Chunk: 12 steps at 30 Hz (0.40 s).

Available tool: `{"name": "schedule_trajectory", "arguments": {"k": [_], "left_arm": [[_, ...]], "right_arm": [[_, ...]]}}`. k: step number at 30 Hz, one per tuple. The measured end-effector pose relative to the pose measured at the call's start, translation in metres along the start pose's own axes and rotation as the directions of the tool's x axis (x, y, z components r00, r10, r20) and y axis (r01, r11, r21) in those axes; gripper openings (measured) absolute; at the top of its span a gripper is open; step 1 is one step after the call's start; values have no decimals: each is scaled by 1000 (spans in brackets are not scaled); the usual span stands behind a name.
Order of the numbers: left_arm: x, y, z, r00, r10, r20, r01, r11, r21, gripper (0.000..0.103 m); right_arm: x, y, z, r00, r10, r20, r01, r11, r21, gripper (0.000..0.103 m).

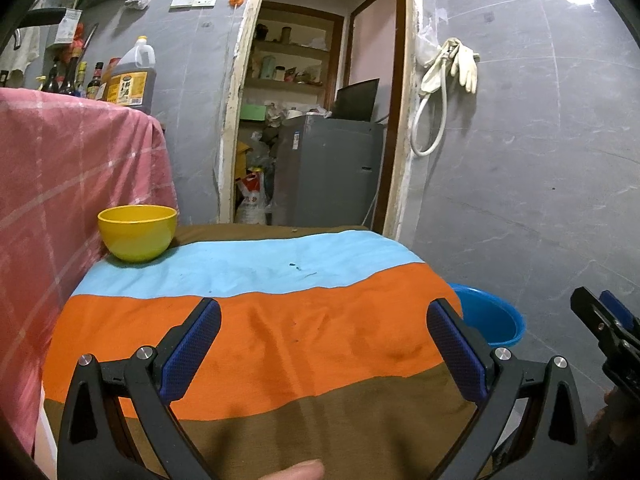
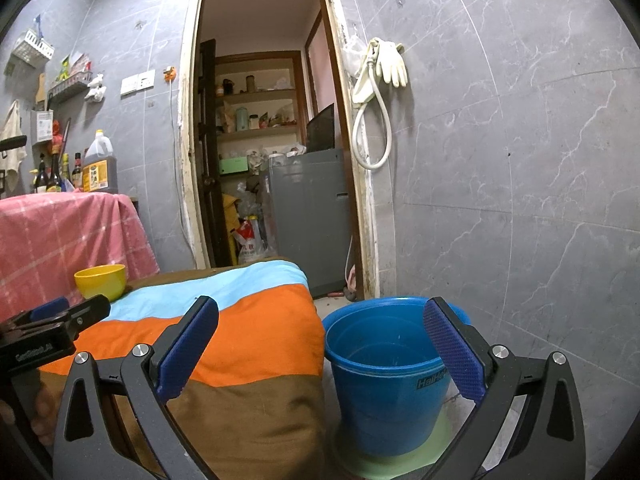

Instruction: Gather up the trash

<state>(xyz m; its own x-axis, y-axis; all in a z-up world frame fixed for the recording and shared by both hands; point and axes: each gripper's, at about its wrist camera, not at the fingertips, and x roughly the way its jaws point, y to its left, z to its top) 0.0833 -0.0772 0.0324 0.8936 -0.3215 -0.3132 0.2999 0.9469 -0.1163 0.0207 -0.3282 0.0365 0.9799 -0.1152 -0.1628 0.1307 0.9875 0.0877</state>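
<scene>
No trash shows on the striped orange, blue and brown cloth (image 1: 256,344). The left gripper (image 1: 324,316) is spread wide and holds nothing, with a round yellow bowl (image 1: 137,232) far ahead, left. The right gripper (image 2: 320,316) is spread wide too, with an upright blue plastic bucket (image 2: 384,380) just ahead; its bottom is cut off.
</scene>
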Motion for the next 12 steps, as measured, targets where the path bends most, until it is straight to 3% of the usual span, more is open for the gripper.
{"name": "schedule_trajectory", "arguments": {"k": [12], "left_arm": [[3, 2, 0, 1000, 6, -9, -6, 1000, -4, 101]], "right_arm": [[0, 3, -1, 1000, 3, -3, -3, 1000, -4, 103]]}}
